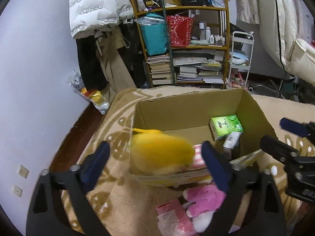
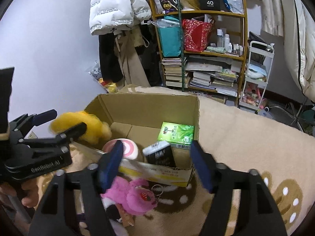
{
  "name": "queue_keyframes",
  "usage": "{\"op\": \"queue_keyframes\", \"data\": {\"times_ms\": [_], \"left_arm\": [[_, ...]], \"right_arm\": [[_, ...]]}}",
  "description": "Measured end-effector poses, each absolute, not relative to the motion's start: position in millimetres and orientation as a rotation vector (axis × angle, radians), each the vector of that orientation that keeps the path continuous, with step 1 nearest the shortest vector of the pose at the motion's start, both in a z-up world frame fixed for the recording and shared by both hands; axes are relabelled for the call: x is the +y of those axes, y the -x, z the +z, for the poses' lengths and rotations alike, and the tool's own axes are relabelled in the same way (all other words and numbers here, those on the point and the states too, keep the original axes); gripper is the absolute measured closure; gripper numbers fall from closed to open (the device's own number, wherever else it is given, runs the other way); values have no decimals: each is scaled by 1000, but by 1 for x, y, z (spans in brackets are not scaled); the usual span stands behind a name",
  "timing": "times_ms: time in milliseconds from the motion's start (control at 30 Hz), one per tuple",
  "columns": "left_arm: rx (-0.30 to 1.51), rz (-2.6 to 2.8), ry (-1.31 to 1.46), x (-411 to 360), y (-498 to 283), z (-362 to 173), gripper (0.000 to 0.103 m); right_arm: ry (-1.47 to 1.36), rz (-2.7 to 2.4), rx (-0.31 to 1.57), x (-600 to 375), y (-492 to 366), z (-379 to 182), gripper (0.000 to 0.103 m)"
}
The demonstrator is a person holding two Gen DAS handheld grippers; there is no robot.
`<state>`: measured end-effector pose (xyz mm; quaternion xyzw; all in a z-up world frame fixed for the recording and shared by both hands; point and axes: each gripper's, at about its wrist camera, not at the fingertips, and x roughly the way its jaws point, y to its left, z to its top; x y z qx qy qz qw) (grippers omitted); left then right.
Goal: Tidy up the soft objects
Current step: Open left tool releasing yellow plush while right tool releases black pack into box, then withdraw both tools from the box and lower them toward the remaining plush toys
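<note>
My left gripper (image 1: pixel 155 163) stands released, its blue pads wide apart over the near left corner of the cardboard box (image 1: pixel 189 106); the blurred yellow plush (image 1: pixel 161 153) lies between them, and I cannot tell whether either pad touches it. It sits at the box's left wall, above a pink-and-white striped roll (image 2: pixel 126 147). My right gripper (image 2: pixel 156 163) is also spread open, grasping nothing, over the box's near edge. At the box's far right corner lies a green tissue pack (image 2: pixel 177 134) with red Chinese writing I cannot read, and a dark packet (image 2: pixel 159 153) leans beside it. A pink plush (image 2: pixel 133 196) lies on the beige blanket (image 2: pixel 246 137) just outside the near wall. The left gripper's body reads "GenRobot.AI". On the shelf (image 2: pixel 196 12) behind, a black box (image 2: pixel 209 1) shows "40".
</note>
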<state>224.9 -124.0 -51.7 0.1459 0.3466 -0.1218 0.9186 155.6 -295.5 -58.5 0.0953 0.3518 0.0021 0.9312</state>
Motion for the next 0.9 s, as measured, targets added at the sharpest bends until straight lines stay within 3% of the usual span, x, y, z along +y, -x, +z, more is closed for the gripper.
{"op": "queue_keyframes", "data": {"times_ms": [200,533,900], "left_arm": [[745,-211,-223,-102,-218,-33,5],[740,-134,-174,-55,-183,-1,0],[827,-164,-131,-38,-144,-14,0]], "right_arm": [[-220,-21,681,-291,-141,-37,4],[-161,17,652,-272,-107,-6,2],[-139,38,645,-248,-68,1,0]]}}
